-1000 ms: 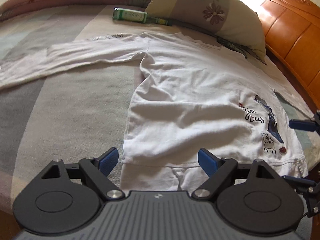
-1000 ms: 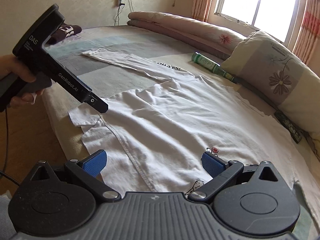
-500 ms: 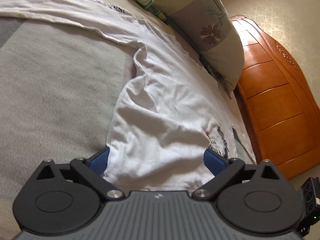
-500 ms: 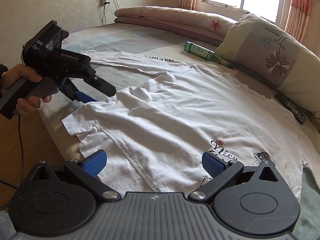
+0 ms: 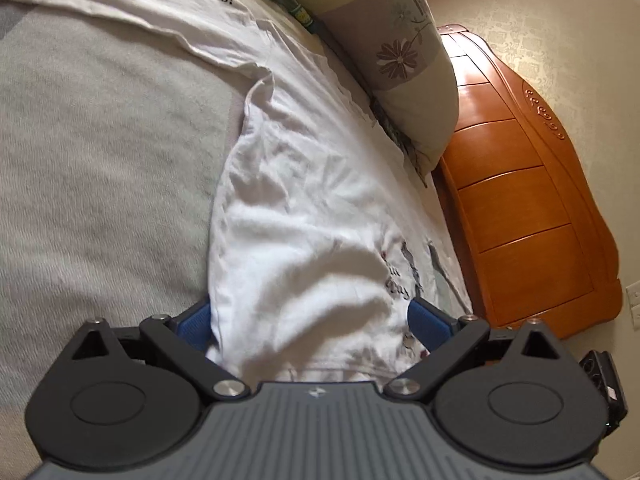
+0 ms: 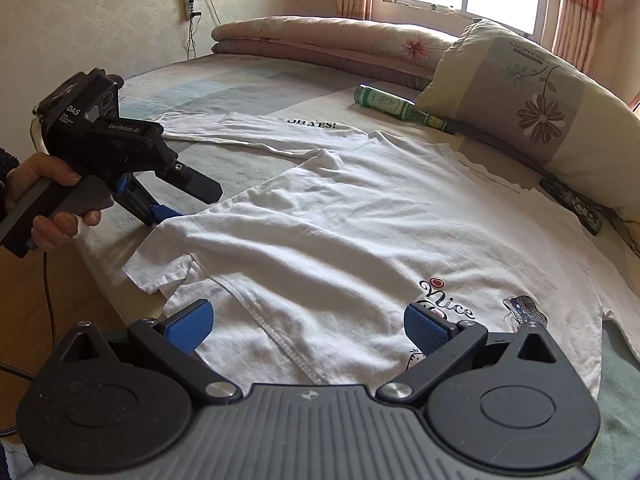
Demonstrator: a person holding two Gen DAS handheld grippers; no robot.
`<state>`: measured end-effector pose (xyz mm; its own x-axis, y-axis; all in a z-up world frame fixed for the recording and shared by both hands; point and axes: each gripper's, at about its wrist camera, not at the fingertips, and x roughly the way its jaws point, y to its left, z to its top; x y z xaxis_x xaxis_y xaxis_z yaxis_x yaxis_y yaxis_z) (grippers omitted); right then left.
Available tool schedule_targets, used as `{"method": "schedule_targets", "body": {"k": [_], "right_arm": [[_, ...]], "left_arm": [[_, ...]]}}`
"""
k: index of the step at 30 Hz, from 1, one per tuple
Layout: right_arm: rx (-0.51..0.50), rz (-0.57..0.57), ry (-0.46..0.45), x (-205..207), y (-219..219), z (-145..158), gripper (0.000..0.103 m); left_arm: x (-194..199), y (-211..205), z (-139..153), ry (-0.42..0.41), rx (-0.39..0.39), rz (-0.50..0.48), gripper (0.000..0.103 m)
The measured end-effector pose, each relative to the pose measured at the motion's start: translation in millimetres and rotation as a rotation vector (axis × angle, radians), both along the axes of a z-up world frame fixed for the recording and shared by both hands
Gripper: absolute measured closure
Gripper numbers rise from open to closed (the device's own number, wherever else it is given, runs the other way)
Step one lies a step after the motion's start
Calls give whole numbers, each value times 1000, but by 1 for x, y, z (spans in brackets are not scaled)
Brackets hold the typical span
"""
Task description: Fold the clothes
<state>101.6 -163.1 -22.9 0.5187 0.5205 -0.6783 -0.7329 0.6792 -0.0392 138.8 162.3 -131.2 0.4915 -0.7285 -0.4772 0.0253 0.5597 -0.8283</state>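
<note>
A white T-shirt (image 6: 340, 232) with a "Nice Day" print lies spread flat on the bed. My left gripper (image 5: 310, 312) is open, its jaws wide apart around the shirt's (image 5: 304, 208) near corner, and the pads do not press the cloth. The right wrist view shows this left gripper (image 6: 188, 202) held in a hand, one finger above the shirt's edge and one at it. My right gripper (image 6: 306, 320) is open too and hangs over the hem beside the print. A second white garment (image 6: 260, 130) printed "OH, YES!" lies beyond the shirt.
A green bottle (image 6: 396, 106) lies by a flowered pillow (image 6: 532, 120), with a folded quilt (image 6: 320, 40) along the far side. A dark flat object (image 6: 572, 204) lies under the pillow's edge. A wooden headboard (image 5: 528, 216) stands to the right. The bed's edge and floor are at the left.
My left gripper rolled, dropped lower and closed in on the shirt's corner, and its jaws spread a little wider around the cloth. The right gripper stayed in place.
</note>
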Motion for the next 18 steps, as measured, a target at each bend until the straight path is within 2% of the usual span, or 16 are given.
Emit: {"method": "schedule_targets", "body": {"k": [1, 5, 10, 12, 13, 15, 18], "right_arm": [[-5, 8, 0, -2, 1, -1, 0], [-23, 22, 14, -6, 6, -7, 0], [-34, 115, 5, -21, 20, -7, 1], [-54, 181, 11, -30, 26, -8, 9], [-61, 219, 34, -34, 30, -9, 15], [-51, 284, 103, -38, 37, -13, 21], [-48, 330, 197, -39, 49, -26, 23]], "left_arm": [[-8, -1, -3, 4, -25, -20, 6], [-23, -7, 1, -60, 24, -71, 6], [-14, -4, 2, 13, -22, -31, 7], [-15, -5, 2, 15, -28, -32, 7], [-16, -5, 2, 15, -29, -33, 7], [-17, -5, -1, 15, -23, -35, 7], [-18, -6, 0, 18, -16, -34, 7]]}}
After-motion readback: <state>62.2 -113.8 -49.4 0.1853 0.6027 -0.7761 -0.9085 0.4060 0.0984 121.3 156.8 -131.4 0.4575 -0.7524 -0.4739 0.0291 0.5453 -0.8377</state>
